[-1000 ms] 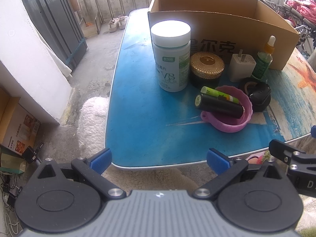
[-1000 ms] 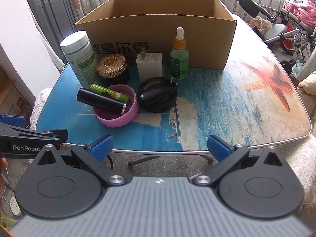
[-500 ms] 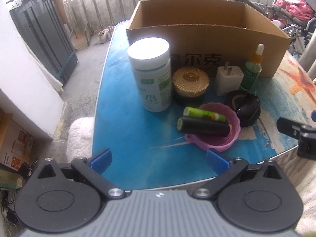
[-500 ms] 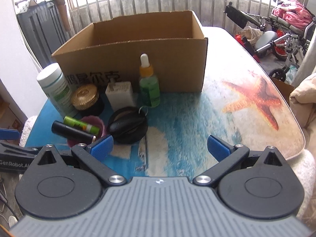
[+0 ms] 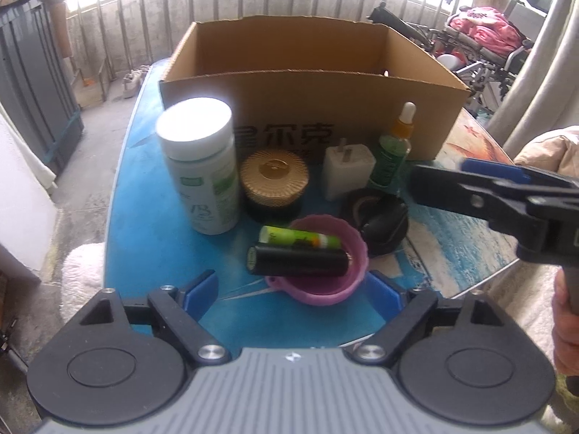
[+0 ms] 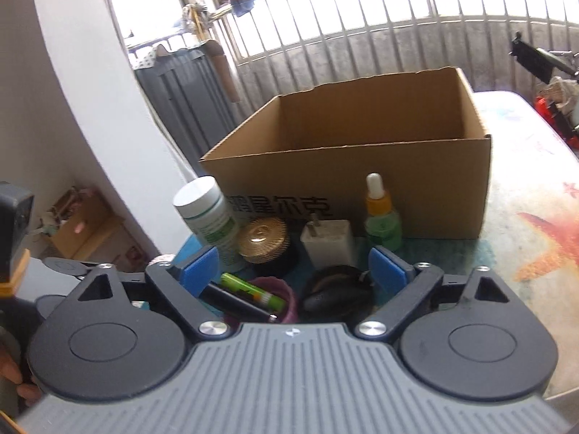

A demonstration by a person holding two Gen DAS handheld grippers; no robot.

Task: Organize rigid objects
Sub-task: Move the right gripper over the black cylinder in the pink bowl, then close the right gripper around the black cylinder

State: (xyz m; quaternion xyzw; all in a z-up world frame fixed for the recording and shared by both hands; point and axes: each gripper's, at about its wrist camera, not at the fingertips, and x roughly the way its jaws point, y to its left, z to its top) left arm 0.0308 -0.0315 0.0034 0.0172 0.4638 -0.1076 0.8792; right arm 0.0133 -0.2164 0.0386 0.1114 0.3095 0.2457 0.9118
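1. Rigid objects stand clustered on the blue table at mid-frame, just in front of an open cardboard box that fills the upper centre.
2. Left to right in the back row: a white pill bottle, a gold-lidded black jar, a white plug adapter and a green dropper bottle.
3. Below them sits a pink bowl with a green tube and a black tube lying across its rim; a black round case is just right of it.
4. The left gripper has just been narrowing its jaws; they stand apart at lower centre, gripping nothing, with the bowl seen between the blue pads.
5. The right gripper has likewise been closing a little and is still apart and empty; in the left wrist view it juts in from the right edge.
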